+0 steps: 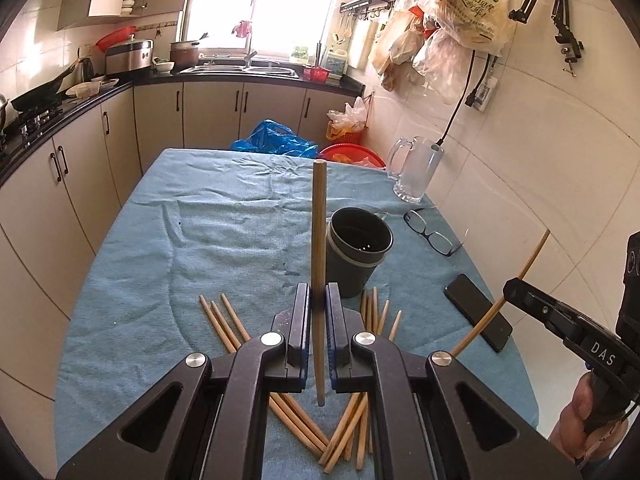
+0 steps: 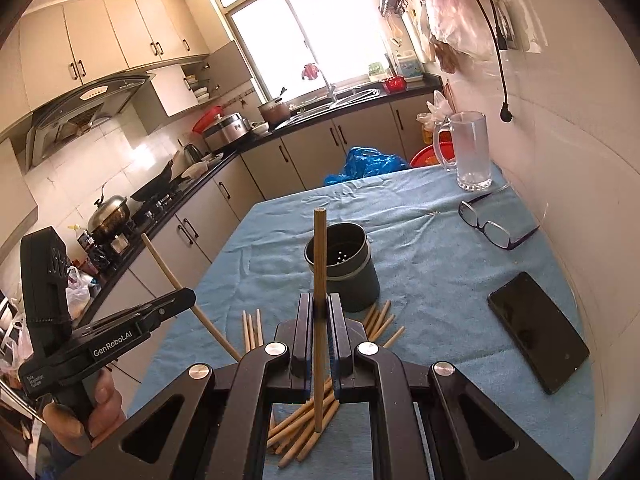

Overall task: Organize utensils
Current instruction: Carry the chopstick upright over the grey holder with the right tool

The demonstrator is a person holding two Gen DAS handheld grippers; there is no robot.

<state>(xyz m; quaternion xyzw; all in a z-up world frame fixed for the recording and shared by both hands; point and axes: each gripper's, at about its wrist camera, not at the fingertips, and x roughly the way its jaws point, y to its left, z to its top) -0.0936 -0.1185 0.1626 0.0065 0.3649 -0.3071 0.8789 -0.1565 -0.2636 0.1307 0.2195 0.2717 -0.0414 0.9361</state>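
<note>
The left gripper (image 1: pixel 318 304) is pinching one chopstick (image 1: pixel 319 240) between its fingers, so that the stick stands nearly upright, its top end above the fingers and its lower end hanging free over the loose chopsticks (image 1: pixel 344 436) scattered on the blue cloth (image 1: pixel 224 216) that covers the tabletop. The right gripper (image 2: pixel 319 312) likewise pinches a second chopstick (image 2: pixel 319 264), held upright in the same manner; in the left wrist view this gripper shows at the right edge with its stick slanting across it. The dark utensil holder (image 1: pixel 357 252) stands on the cloth just beyond both grippers, toward the middle of the tabletop, with holes in its floor visible in the right wrist view (image 2: pixel 343 266); no chopstick is seen in it. Loose chopsticks (image 2: pixel 304 428) lie beside its base on the near side. Along the wall-side edge of the tabletop lie a black phone (image 2: pixel 538 332) and a pair of glasses (image 2: pixel 494 228), with a glass mug (image 2: pixel 470 150) at the far corner.
</note>
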